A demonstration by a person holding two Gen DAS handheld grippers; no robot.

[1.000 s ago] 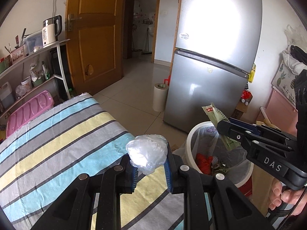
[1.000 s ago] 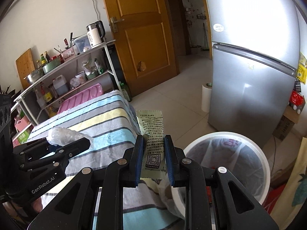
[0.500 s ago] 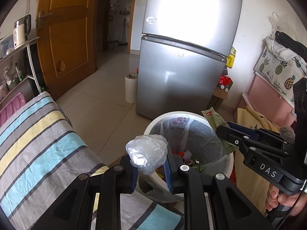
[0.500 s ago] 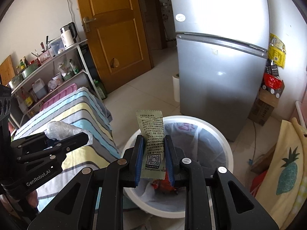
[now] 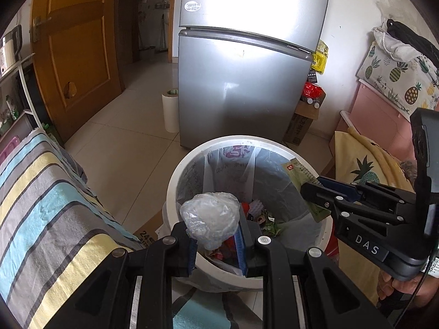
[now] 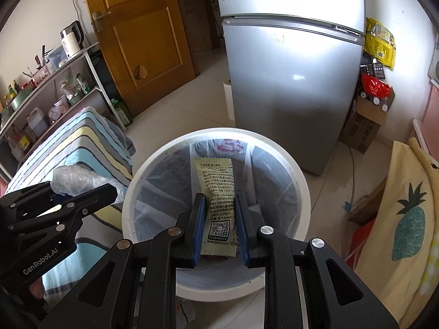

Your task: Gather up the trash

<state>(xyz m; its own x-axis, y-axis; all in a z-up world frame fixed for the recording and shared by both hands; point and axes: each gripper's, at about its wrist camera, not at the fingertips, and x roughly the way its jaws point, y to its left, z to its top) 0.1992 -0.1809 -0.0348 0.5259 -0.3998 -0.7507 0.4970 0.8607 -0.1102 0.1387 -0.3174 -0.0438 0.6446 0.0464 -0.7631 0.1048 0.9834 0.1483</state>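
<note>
Item one: a crumpled ball of clear plastic film [image 5: 210, 219], clamped between the blue pads of the left tongs [image 5: 215, 242]. It is held over the 7 o'clock edge of the bin [image 5: 175, 175], apparently so that it falls inside once let go.

Item two: a flat green sachet [image 6: 218, 200], printed with text and a square code, clamped upright between the pads of the right tongs [image 6: 218, 229]. In the right wrist view it is seen against the bin's mouth, near the centre; a drop from here is judged likely to land within the rim. In the left wrist view the same sachet is seen at 3 o'clock of the bin, projecting from the right tongs.

Item three: the bin, round and white, lined with a thin translucent bag [image 5: 236, 170] folded over the rim. Contents: mixed wrappers, red, green and pale, lying at the bottom; individual pieces cannot be told apart. It is far from full.

Surroundings: a striped cloth [image 5: 41, 205] covers the bench at 9 o'clock of the bin; a silver fridge [image 5: 247, 82] stands at 12 o'clock; a yellow pineapple-print cloth [image 6: 406, 219] lies at 3 o'clock.

Status: both pieces of trash are held, none yet released. Release of both tongs is judged the step in hand.
</note>
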